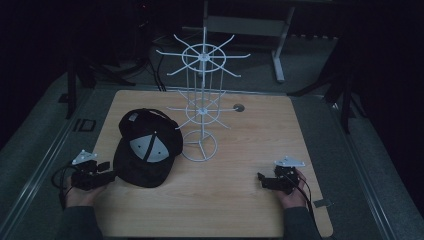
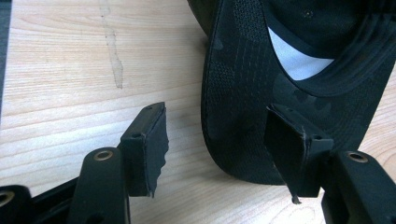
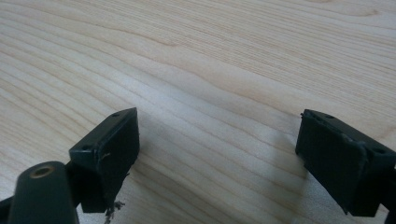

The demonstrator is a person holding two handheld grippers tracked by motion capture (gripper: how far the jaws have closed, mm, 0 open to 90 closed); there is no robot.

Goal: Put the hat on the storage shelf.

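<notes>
1. A black cap [image 1: 146, 148] with a grey front panel lies on the left part of the wooden tabletop [image 1: 240, 150], brim toward the near edge
2. A white wire rack [image 1: 201, 107] stands upright just right of the cap, near the tabletop's middle
3. The left claw [image 1: 106, 171] sits at the near left edge, just left of the cap's brim; in the left gripper view its jaws stand apart, one over bare wood and the other above the brim [image 2: 243, 116], nothing clamped
4. The right claw [image 1: 264, 180] rests at the near right, well apart from the cap; in the right gripper view its jaws are spread wide over bare wood, holding nothing
</notes>
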